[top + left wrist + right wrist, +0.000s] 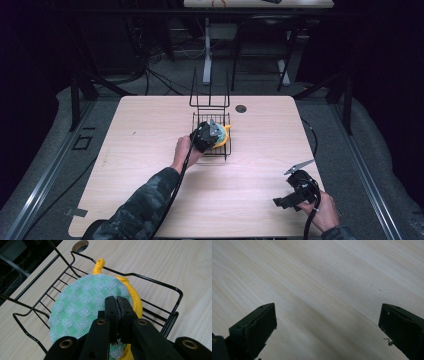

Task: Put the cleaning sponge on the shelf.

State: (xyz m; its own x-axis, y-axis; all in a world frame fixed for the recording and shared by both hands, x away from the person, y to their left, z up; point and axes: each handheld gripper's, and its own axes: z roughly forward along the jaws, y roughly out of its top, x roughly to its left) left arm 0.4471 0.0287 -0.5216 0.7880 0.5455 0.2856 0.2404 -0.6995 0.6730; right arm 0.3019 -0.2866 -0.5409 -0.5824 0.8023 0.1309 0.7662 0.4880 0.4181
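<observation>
A round pot holder (82, 297), green-and-white checked with a yellow rim and loop, lies tilted inside a black wire basket (155, 280) at the table's middle back (227, 150). My left gripper (117, 300) is shut, its pads pressed together with nothing seen between them, and its tips hang right over the cloth. In the high view the left gripper (215, 134) covers most of the pot holder (226, 132). My right gripper (327, 312) is open wide over bare wood, down at the table's front right (287, 194).
The basket has a tall wire handle frame (210, 97) at its far side. A round cable hole (241, 108) sits in the table just behind it. Another table and cables stand beyond the far edge.
</observation>
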